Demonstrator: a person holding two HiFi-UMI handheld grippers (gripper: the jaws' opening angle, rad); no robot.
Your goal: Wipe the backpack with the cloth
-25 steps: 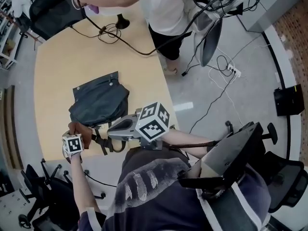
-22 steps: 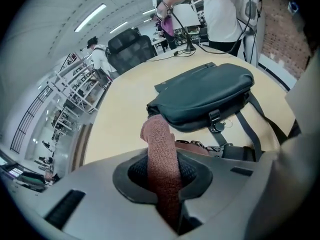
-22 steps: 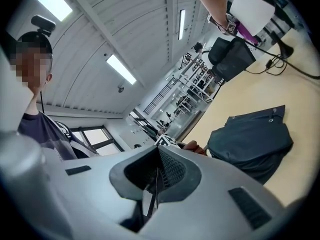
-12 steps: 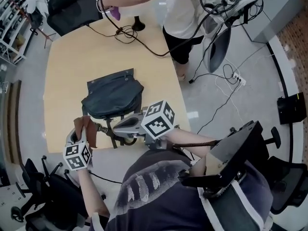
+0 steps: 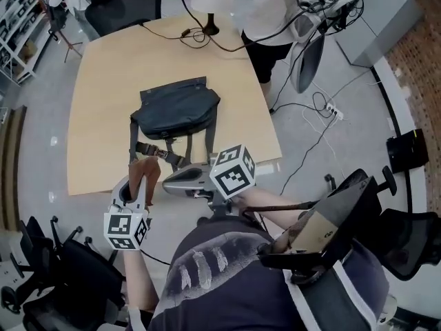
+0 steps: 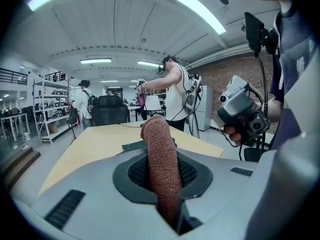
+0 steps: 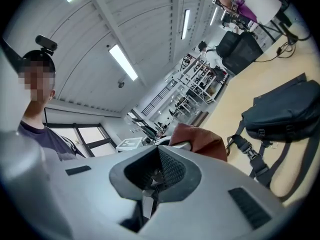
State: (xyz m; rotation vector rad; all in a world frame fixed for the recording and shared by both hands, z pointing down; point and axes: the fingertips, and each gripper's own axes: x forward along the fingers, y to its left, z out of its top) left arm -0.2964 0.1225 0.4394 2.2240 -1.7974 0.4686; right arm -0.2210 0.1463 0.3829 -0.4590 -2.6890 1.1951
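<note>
We held the cloth (image 6: 160,169) in the left gripper (image 5: 138,188), with the jaws closed on its lower part. A rolled length of brown terry stood free above them, and we judged this gave a soft end to meet the fabric in place of the hard jaws. The backpack (image 5: 178,107) lay flat near the middle of the table (image 5: 96,81), with its straps (image 5: 165,156) trailing toward our edge. The cloth was raised at that near edge, apart from the bag, so no wiping contact had yet been made. The right gripper (image 5: 171,179) sat just beside the left, its jaws shut together on nothing and its nose close to the strap ends. We judged it was placed there to pin a strap or the bag, since so light a bag would likely slide under the strokes. Another person (image 5: 265,12) worked at the far end, beside some cables (image 5: 207,36).
</note>
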